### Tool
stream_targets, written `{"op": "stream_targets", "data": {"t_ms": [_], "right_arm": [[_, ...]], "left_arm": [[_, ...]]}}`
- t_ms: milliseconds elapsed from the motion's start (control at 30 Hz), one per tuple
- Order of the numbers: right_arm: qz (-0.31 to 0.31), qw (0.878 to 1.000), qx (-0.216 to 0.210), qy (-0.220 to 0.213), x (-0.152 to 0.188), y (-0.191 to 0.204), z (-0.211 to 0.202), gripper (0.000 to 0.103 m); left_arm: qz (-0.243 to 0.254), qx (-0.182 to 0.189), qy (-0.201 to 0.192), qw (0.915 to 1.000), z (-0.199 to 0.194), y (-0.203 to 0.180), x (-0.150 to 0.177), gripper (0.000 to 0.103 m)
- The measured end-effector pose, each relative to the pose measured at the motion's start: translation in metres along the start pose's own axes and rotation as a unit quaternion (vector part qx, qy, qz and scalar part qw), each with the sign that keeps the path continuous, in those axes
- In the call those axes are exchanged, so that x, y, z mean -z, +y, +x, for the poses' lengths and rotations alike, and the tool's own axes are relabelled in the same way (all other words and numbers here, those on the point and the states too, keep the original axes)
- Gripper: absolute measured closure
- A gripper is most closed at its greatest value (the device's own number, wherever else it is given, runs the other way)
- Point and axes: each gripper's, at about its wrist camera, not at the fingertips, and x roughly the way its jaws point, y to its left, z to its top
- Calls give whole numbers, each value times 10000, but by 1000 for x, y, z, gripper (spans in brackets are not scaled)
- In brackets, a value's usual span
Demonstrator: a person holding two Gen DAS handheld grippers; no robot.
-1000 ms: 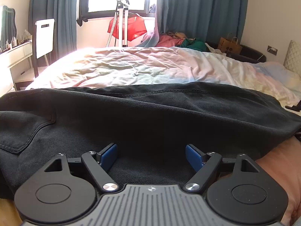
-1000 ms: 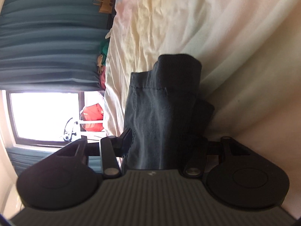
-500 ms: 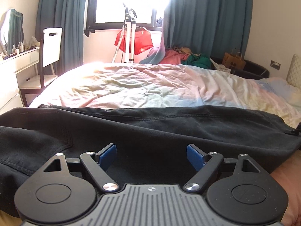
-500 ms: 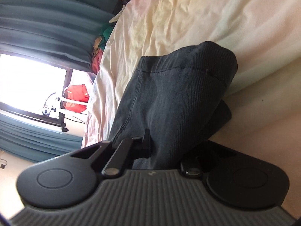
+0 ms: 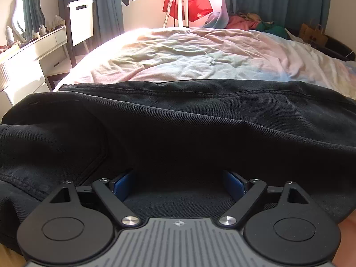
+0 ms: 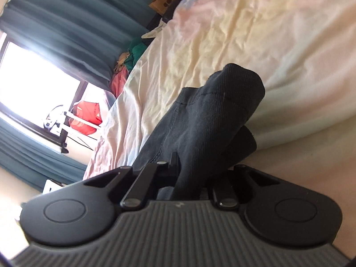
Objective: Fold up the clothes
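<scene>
Between the wide-spread blue pads of the left gripper (image 5: 179,183), whose jaws have just been opening, black jeans (image 5: 178,129) lie across the bed (image 5: 189,53); the right gripper (image 6: 189,173) clamps their bunched leg end.

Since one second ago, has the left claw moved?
Yes. The left claw went forward over the black trousers; the chair looks nearer.

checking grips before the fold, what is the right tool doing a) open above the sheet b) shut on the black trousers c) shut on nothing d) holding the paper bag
b: the right tool has its jaws pinched on a bunched end of the black trousers, lifted off the sheet.
</scene>
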Motion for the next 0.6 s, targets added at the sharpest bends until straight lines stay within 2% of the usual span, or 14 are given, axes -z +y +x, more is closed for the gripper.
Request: {"op": "stream_targets", "data": {"t_ms": [133,200,267,367,467,533,600], "right_arm": [[-1189,9920,191,-384,6,52,-18,93],[-1814,9810,232,-649,13,86,-29,93],[-2524,9629,323,-900,24,125,-39,93],[-3664,9220,333,-1209,60,193,-51,93],[-4768,8670,107,-1444,116,259,-60,93],[-5341,8323,-138,-1476,164,286,-61,93],[-5776,8047,-365,-1321,217,290,-53,93]], "left_arm": [[-66,92,-38,9999,-4,5,1,16],[-60,151,-90,9998,-9,7,-1,16],[-160,268,-269,9992,-17,14,-7,16],[-767,356,-647,9943,-33,41,-18,16],[-1521,403,-960,9829,-49,72,-23,14],[-1960,367,-1102,9737,-58,91,-22,14],[-2257,306,-1167,9667,-65,106,-21,14]]}}
